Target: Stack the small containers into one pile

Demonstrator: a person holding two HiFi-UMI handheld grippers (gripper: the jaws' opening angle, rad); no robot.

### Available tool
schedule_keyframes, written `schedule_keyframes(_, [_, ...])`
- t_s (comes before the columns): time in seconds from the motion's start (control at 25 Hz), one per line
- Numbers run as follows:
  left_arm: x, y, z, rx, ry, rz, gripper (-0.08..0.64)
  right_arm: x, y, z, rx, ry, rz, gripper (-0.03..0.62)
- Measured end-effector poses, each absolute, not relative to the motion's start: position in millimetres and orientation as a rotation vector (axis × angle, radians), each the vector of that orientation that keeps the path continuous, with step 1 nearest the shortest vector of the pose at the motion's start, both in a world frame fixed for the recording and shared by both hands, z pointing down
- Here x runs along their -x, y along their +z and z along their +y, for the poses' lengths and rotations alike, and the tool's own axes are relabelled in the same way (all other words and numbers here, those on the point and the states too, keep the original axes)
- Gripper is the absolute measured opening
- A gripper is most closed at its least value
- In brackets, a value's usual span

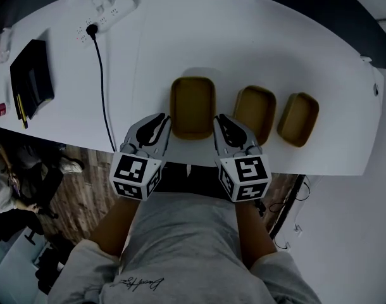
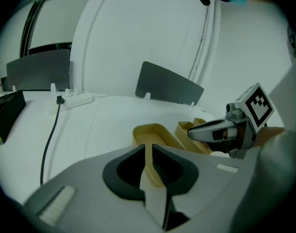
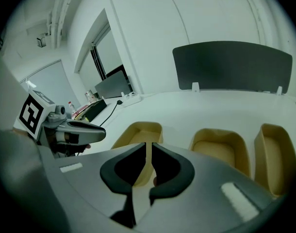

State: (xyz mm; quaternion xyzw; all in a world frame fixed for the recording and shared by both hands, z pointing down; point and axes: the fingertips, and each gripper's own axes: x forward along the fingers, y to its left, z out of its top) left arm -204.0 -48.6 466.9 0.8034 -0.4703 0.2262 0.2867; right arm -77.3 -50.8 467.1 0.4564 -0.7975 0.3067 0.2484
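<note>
The person's forearms angle forward and down, with the left gripper (image 1: 162, 120) and right gripper (image 1: 219, 120) just beside the near corners of the leftmost tan, round-cornered rectangular container (image 1: 192, 106) on the white table (image 1: 243, 37). Each gripper's jaws stand a narrow slit apart, holding nothing. To its right lie the middle tan container (image 1: 255, 111) and the rightmost tan container (image 1: 298, 118), unstacked. In both gripper views the jaws hide the leftmost container's near rim.

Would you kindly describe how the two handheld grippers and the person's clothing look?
The left gripper and right gripper each have a pale grey body, black-lined jaws and a white cube with black square markers. The person wears a grey short-sleeved shirt with dark script.
</note>
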Motion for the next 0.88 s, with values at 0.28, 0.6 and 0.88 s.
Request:
schedule_keyframes(0.28, [203,492,-47,-2.101,0.611,-1.229,0.063,76,491,-50,-1.238,0.86,-2.103,0.078])
schedule_keyframes(0.6, [200,507,-48,-2.072,0.616,-1.218,0.064,78,505,-51,-1.214,0.834,-2.009,0.086])
schedule_keyframes(0.88, [197,512,-48,-2.069,0.62,-1.205,0.066,81,510,-48,-1.181,0.828,-1.947,0.084])
